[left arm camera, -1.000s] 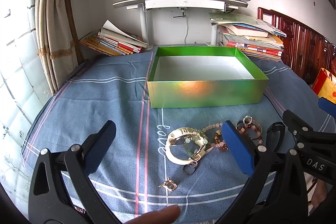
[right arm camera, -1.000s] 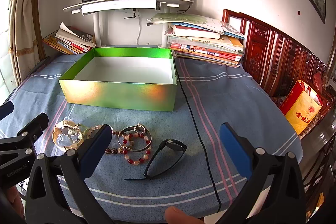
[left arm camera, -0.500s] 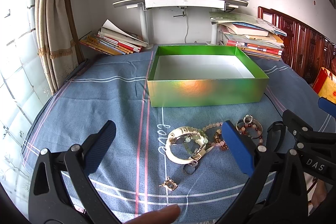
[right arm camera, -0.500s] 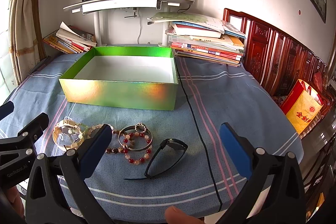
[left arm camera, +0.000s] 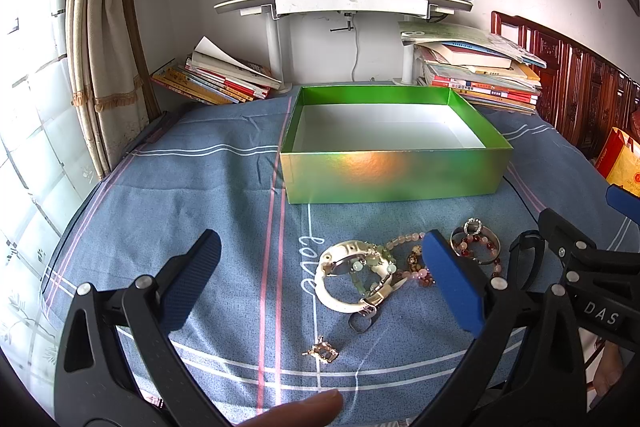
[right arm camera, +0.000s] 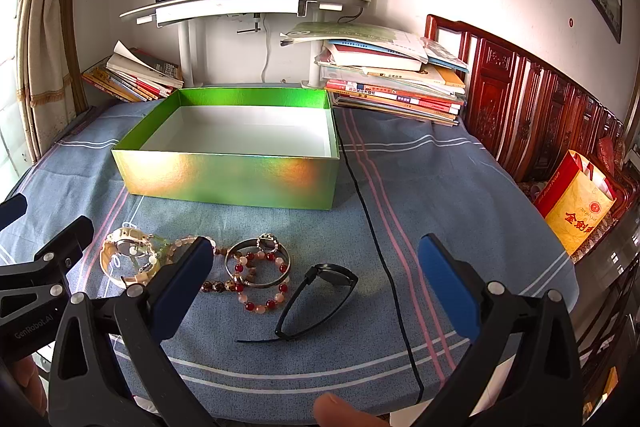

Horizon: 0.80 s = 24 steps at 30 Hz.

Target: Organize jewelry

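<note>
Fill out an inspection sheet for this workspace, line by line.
Surface: blue striped cloth covering the table, lightly wrinkled.
Job's things: open green iridescent cardboard box, white inside, nothing seen in it; cream wristwatch, red-and-pink bead bracelets with a silver bangle, small gold charm, all lying on the cloth in front of the box.
Clutter: black sunglasses; two book stacks behind the box.
Grippers: left gripper open, empty; right gripper open, empty.
Cables: thin black cable running past the box's right side.
Surroundings: white shelf, curtain, carved wooden furniture.
</note>
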{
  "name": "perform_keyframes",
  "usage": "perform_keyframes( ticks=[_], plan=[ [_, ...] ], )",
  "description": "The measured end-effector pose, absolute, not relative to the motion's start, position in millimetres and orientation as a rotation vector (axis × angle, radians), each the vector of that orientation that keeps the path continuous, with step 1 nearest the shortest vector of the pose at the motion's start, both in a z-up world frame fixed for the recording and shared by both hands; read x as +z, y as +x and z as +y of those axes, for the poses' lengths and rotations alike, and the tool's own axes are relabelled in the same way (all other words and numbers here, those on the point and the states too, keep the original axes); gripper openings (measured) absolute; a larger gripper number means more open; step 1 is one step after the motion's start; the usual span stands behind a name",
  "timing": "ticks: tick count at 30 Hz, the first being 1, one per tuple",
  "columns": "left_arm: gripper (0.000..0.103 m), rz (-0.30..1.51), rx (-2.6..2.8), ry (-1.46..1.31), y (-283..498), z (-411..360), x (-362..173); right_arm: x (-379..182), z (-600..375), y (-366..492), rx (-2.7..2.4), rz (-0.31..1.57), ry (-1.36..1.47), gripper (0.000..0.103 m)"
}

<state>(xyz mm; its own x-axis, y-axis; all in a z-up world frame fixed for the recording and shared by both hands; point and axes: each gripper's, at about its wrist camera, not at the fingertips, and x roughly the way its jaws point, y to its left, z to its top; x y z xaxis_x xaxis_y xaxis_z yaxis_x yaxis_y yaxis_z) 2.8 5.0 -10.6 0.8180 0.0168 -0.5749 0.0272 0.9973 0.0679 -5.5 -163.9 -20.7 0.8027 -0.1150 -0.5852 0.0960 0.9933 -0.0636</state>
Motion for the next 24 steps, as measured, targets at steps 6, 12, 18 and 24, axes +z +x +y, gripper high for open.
perform_keyframes(
  ticks=[6,12,18,24],
  plan=[
    [0.1,0.615,-0.005,0.075,2,5,-11,-21,-164,-5,-0.113,0.63,-0.031,0.1],
    [0.1,0.616,-0.005,0.076,2,6,-12,-19,-165,-5,-0.113,0.631,-0.031,0.1],
    [0.1,0.618,-0.004,0.077,1,7,-14,-23,-165,-4,-0.112,0.639,-0.031,0.1],
    [0.1,0.651,0.034,0.083,11,13,-23,-29,-175,4,-0.176,0.677,-0.106,0.1]
  ],
)
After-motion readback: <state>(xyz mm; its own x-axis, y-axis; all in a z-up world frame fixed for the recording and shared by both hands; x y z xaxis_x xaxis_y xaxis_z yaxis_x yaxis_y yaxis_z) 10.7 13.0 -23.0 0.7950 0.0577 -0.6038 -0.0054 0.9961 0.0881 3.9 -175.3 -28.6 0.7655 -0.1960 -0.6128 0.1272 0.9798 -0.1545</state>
